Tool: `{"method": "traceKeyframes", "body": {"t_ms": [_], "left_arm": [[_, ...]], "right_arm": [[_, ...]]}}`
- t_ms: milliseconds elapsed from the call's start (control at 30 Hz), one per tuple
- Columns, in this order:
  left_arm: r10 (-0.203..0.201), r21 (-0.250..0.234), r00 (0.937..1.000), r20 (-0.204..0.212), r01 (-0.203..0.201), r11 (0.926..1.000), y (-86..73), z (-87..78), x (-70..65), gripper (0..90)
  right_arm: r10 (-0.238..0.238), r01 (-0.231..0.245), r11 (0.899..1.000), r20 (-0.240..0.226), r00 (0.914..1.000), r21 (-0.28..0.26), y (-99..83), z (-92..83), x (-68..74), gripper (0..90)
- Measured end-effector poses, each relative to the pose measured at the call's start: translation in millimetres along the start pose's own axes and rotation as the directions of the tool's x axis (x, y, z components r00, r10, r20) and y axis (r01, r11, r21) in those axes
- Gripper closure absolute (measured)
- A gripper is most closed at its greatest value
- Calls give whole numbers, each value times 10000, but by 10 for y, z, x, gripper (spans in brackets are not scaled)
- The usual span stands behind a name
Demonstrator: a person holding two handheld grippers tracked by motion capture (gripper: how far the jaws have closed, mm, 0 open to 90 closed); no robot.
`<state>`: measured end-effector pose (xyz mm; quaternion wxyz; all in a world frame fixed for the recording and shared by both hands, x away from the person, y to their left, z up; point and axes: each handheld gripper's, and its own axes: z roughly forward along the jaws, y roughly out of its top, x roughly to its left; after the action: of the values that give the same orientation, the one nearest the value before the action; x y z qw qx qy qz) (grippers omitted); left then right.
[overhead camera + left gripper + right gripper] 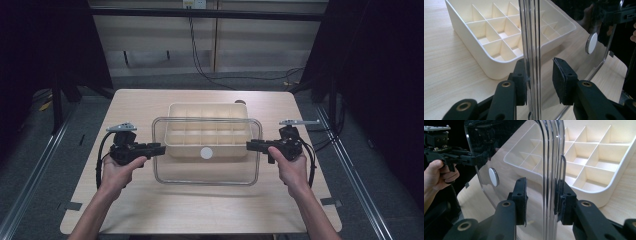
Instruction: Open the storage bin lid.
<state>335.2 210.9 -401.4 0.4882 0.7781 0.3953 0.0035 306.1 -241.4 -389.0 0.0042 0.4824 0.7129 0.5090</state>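
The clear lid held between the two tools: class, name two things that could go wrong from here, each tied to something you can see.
1. The clear lid may slip. In the left gripper view one pad of the left tool touches the rim and the other stands off, so that grip looks loose.
2. The lid overlaps the near part of the white divided box. If either hand, for instance at the right tool, dips, its edge may knock the box or seat askew.

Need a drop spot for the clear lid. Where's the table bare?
Bare table: the wide strip between the clear lid and the near edge, and narrower strips left and right of the white divided box. Crowded: the middle, where the lid hangs over the box between the left gripper and right gripper.
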Motion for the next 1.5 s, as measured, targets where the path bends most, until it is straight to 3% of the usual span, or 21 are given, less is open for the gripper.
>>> {"method": "traceKeyframes", "body": {"t_ms": [200, 567, 767, 1500], "left_arm": [[-37, 168, 9999, -165, 40, 9999, -100, 2, -49, 642], [-122, 646, 9998, -127, 130, 9978, -300, 18, -132, 642], [-163, 902, 9998, -119, 173, 9958, -416, 7, -173, 641], [-322, 1169, 9995, -18, 322, 9926, -694, -88, -290, 638]], "right_arm": [[22, -22, 10000, -33, 10000, -51, -102, -23, 45, 664], [368, -365, 9991, -138, 9992, 218, -361, -34, 29, 662], [297, -295, 9993, -86, 9995, 241, -466, -45, 75, 661], [665, -650, 9963, -261, 9974, 559, -842, -95, 206, 669]]}}
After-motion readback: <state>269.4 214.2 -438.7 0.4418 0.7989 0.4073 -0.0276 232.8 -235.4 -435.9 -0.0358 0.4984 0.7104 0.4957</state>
